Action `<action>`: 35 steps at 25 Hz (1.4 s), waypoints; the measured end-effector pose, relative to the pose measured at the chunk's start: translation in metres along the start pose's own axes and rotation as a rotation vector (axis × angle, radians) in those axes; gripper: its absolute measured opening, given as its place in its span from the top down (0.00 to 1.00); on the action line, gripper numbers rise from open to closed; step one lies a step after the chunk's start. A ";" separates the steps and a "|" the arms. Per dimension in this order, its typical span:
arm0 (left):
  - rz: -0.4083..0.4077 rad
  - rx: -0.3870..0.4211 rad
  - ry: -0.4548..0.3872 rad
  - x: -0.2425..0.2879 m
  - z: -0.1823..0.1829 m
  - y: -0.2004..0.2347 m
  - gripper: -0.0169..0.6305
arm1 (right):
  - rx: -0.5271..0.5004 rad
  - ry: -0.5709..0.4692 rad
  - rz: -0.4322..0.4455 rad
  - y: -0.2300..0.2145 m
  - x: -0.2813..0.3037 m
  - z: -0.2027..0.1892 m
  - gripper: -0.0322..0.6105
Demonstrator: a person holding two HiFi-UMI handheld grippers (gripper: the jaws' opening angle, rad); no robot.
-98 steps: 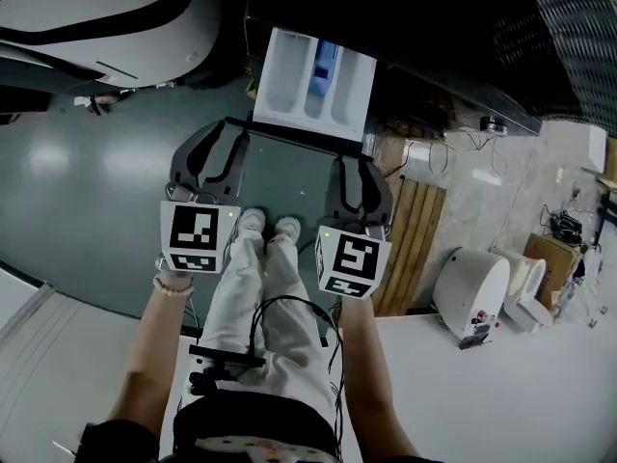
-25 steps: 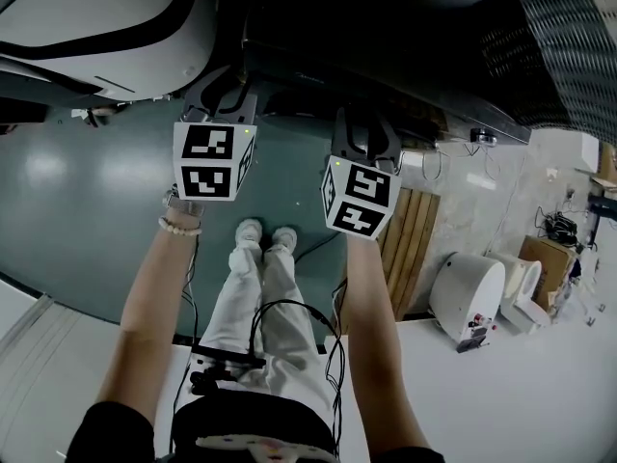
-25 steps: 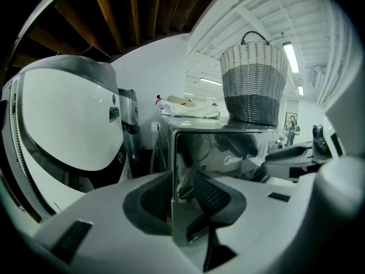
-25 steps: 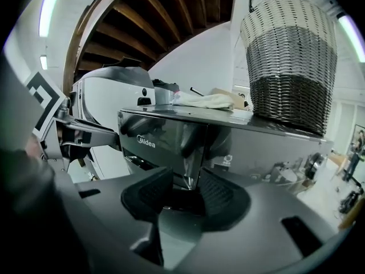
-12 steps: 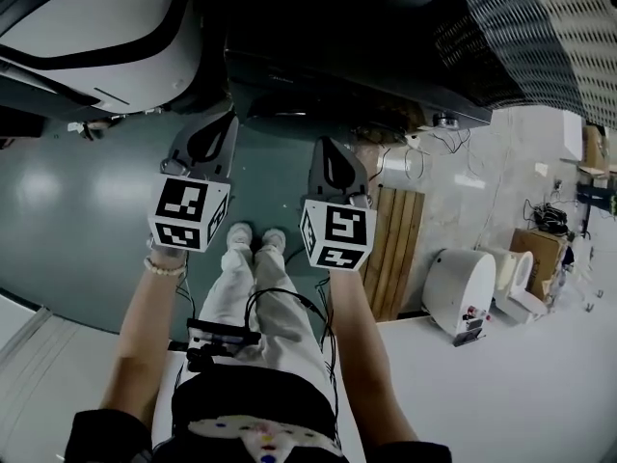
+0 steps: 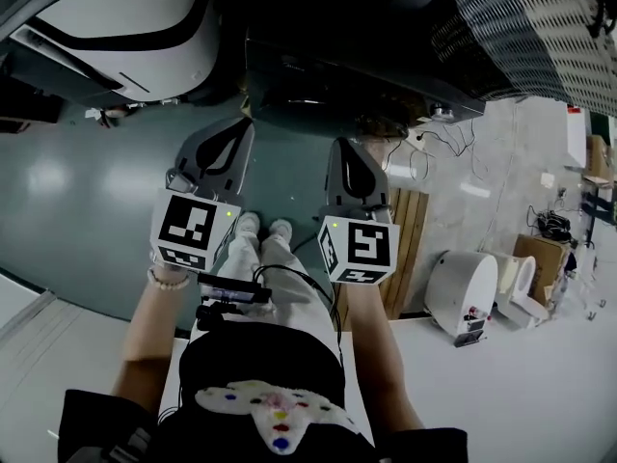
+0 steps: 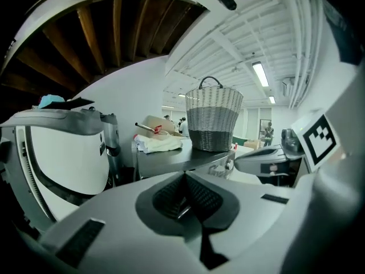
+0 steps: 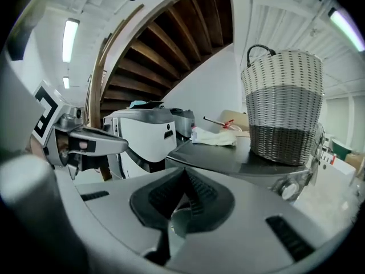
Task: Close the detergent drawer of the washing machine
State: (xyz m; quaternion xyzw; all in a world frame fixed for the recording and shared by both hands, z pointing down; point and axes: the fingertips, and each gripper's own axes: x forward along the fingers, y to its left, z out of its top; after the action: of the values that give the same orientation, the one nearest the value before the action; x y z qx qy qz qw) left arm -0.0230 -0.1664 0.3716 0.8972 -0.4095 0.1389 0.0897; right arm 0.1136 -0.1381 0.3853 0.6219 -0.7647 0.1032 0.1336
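Basket on the washing machine top — cloth just left of it

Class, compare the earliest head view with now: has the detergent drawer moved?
Yes, inward: it no longer juts out from the washing machine's front.

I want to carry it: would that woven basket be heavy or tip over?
Probably light for its size: the basket looks woven. Its walls stand upright, so likely fairly stiff. Pushed high it might tip, since its base is narrower.

No legible words, brands or numbers anywhere; only black-and-white square patterns on left marker cube and right marker cube.
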 end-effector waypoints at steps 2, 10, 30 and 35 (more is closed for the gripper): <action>-0.014 0.021 -0.005 -0.014 0.011 -0.011 0.96 | -0.014 -0.015 0.019 0.004 -0.014 0.010 0.94; -0.024 0.032 -0.021 -0.054 0.032 -0.029 0.96 | -0.066 -0.063 0.092 0.025 -0.054 0.042 0.95; -0.032 0.045 -0.038 -0.083 0.050 -0.049 0.96 | -0.078 -0.113 0.132 0.034 -0.097 0.071 0.94; -0.025 0.054 -0.043 -0.084 0.051 -0.048 0.96 | -0.084 -0.111 0.136 0.036 -0.098 0.070 0.94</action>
State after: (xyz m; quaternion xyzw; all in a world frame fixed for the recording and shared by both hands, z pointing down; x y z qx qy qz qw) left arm -0.0304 -0.0896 0.2940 0.9071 -0.3961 0.1295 0.0586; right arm 0.0922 -0.0629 0.2871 0.5671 -0.8150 0.0455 0.1095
